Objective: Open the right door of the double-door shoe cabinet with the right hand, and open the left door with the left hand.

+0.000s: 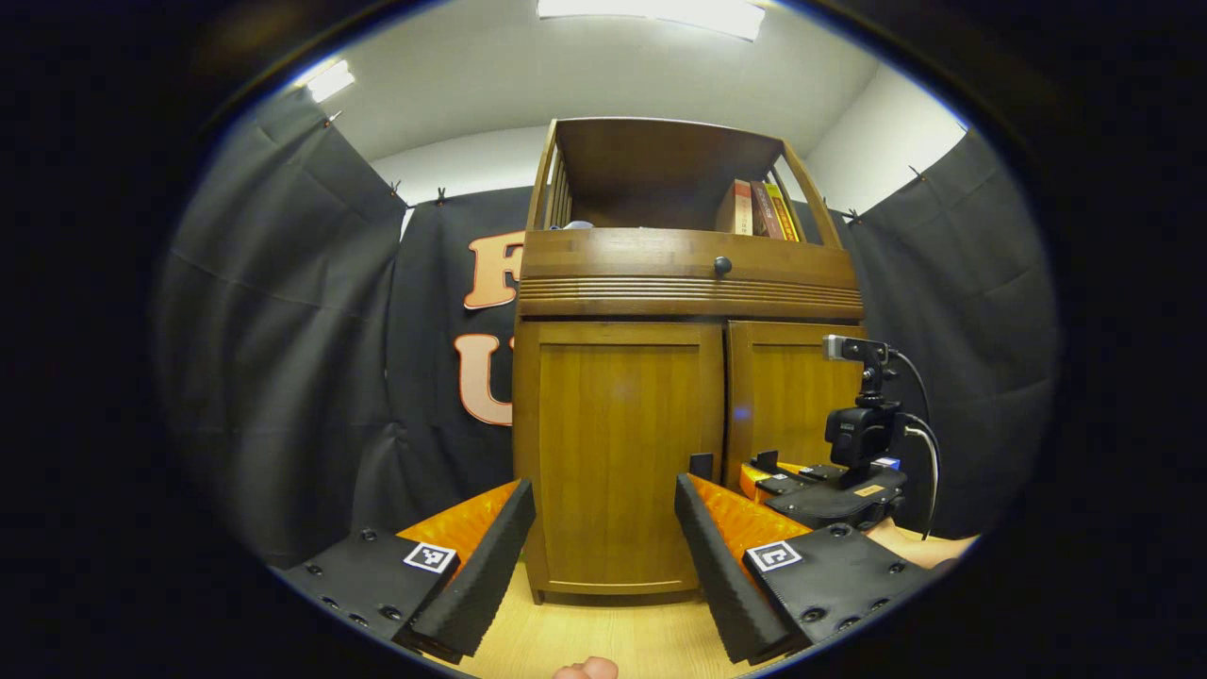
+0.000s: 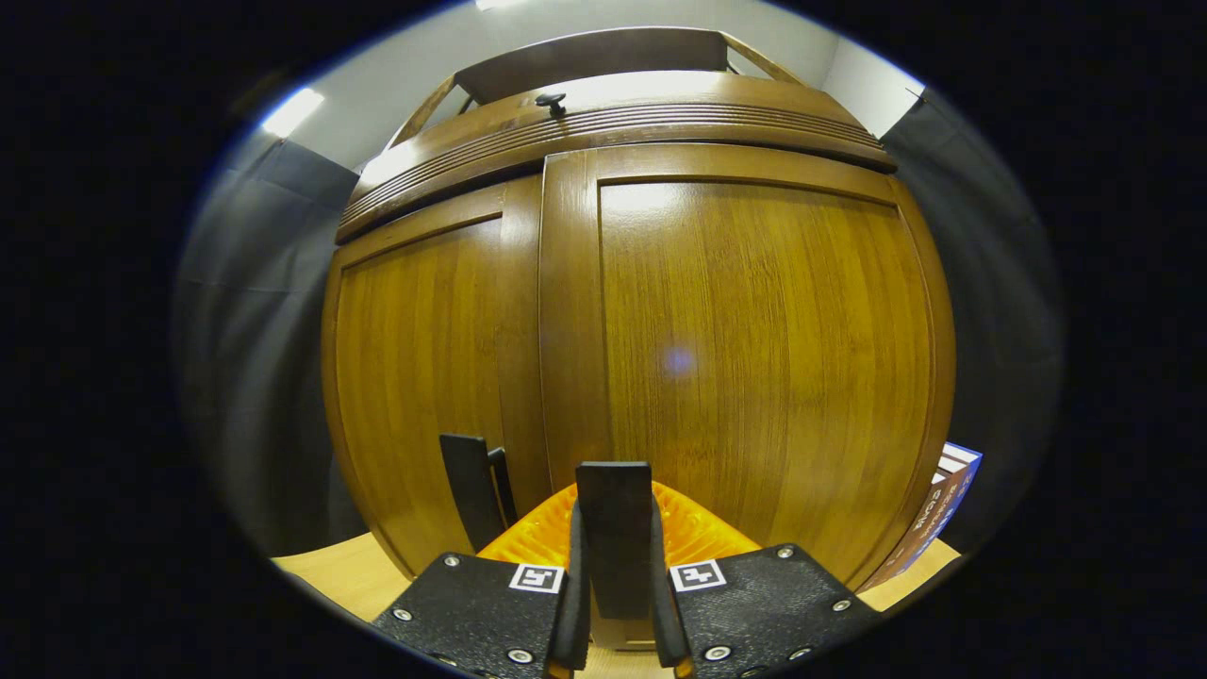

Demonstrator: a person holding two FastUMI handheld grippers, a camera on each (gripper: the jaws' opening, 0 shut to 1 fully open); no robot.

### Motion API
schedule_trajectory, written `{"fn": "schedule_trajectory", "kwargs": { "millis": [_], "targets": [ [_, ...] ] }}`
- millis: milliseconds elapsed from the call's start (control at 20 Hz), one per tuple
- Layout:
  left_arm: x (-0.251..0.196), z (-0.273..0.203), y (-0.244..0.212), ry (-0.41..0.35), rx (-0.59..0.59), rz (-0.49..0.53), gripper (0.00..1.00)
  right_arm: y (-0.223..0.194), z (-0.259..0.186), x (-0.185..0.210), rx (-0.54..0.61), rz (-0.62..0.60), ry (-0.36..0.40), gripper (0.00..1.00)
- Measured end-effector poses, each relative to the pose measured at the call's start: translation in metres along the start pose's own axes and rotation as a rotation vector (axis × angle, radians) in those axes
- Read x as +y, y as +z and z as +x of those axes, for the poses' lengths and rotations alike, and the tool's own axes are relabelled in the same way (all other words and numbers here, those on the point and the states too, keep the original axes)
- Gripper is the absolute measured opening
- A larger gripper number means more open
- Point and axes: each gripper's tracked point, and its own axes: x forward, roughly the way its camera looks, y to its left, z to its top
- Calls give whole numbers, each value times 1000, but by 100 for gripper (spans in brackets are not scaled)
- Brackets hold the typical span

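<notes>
**Right gripper** (image 2: 615,542): closed in on the right door handle (image 2: 613,483), a dark upright tab caught between the jaws with one pad against each flank. Gripped low and close to the cabinet's centre seam, presumably to give a pull the longest lever about the door's outer edge. Just beyond the jaws, the right door (image 2: 754,358), shut and flush, with no gap at the seam. Pull judged not yet begun.

**Left gripper** (image 1: 603,566): spread wide, holding nothing, well back from the shoe cabinet (image 1: 688,283). Framed between the jaws, the left door (image 1: 618,443), also shut. Ahead of the jaws and just off the right-hand finger, the left door handle (image 1: 700,464), a matching tab beside the seam. Open and clear, most likely to leave room for the right door's swing and to be ready for that tab next. Farther off to the right of the jaws, the hand (image 1: 919,545) carrying the other gripper.

**Surface and room:** below both pairs of jaws, a pale wood-grain surface (image 1: 613,632) bearing the cabinet. Above the jaws, a drawer knob (image 1: 722,266) and an open shelf with books (image 1: 759,209). To either side, black cloth wall (image 1: 283,358). Overhead, white ceiling with strip lights (image 1: 660,11). Right of the right gripper's jaws, low beside the cabinet, a leaning book or box (image 2: 948,500).
</notes>
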Motion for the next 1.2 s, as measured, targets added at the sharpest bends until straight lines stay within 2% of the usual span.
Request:
{"fn": "schedule_trajectory", "kwargs": {
  "millis": [150,250,450,500,650,1200],
  "targets": [
    [-12,-1,-1,-24,9,-3,94,-2,-22,0,27,0,27,27],
    [-19,-5,0,-33,5,5,98,-2,-37,-2,34,2,37,27],
    [-37,-10,4,-53,-3,16,98,0,-64,-6,32,-6,53,27],
    [-40,-13,2,-57,-2,17,94,-1,-69,-8,35,-7,55,27],
    [-51,-19,3,-67,-7,13,98,-1,-89,-14,34,-4,59,27],
    [-93,-27,0,-121,-6,9,98,-2,-161,-64,61,30,17,27]
  ]
}}
